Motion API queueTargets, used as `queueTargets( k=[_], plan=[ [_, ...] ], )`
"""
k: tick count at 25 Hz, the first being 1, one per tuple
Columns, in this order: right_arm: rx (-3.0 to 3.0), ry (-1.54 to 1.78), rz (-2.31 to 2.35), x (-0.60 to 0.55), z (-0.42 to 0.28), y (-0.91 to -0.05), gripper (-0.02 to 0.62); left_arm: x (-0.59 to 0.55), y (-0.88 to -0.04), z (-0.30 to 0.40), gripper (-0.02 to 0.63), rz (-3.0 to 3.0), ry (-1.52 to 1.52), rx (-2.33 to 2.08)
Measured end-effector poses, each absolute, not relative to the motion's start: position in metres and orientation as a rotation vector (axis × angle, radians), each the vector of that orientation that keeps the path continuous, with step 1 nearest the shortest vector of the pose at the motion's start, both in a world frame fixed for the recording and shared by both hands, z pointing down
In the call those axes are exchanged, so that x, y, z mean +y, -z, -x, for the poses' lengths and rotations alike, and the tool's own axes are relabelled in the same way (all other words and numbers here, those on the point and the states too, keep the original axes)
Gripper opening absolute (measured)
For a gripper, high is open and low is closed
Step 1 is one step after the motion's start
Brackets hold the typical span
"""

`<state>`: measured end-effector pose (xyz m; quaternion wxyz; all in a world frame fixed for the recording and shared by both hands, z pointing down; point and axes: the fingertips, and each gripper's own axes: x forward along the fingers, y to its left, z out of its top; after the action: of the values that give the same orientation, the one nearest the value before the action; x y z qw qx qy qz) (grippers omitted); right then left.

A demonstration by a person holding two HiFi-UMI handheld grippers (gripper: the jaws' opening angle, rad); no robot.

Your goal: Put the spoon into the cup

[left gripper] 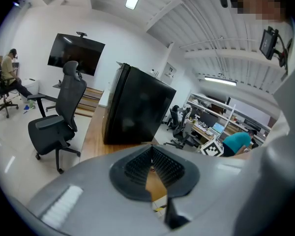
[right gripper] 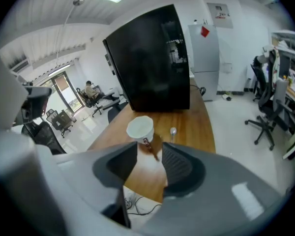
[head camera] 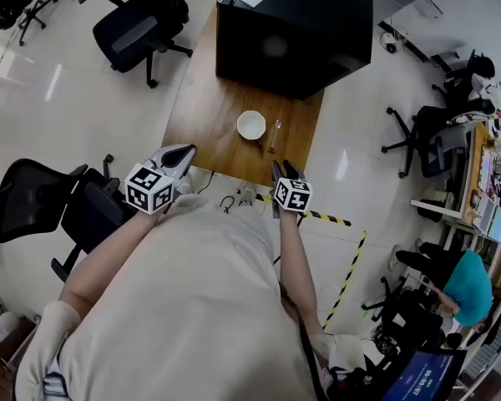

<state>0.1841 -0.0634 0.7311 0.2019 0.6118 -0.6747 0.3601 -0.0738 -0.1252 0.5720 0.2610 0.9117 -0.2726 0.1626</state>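
Note:
A white cup (head camera: 251, 125) stands upright on the wooden table (head camera: 204, 107), with a small spoon (head camera: 275, 134) lying just to its right. In the right gripper view the cup (right gripper: 140, 128) and the spoon's bowl (right gripper: 173, 131) show just beyond the jaws. My right gripper (head camera: 286, 172) (right gripper: 150, 149) hovers at the table's near edge, short of the spoon, open with nothing between its fingers. The left gripper (head camera: 182, 154) (left gripper: 151, 154) is held at the near left edge of the table, its pads meeting at the tips, empty.
A large black box (head camera: 301, 32) (left gripper: 135, 112) fills the far end of the table. Office chairs (head camera: 138, 27) stand to the left, with cables (head camera: 234, 199) and yellow-black floor tape (head camera: 342, 220) below the near edge. A person in a teal top (head camera: 468, 286) sits at the right.

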Motion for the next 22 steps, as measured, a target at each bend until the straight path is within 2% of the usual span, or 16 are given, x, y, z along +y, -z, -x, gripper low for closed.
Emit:
queueTargets(
  k=[12, 22],
  plan=[
    [-1.722, -1.018, -1.553, -0.086, -0.197, -0.833, 0.166, -0.127, -0.571, 0.082, 0.005, -2.442, -0.475, -0.819],
    [-1.630, -1.058, -1.554, -0.095, -0.205, -0.864, 0.166, -0.138, -0.568, 0.077, 0.005, -2.429, -0.480, -0.849]
  ],
)
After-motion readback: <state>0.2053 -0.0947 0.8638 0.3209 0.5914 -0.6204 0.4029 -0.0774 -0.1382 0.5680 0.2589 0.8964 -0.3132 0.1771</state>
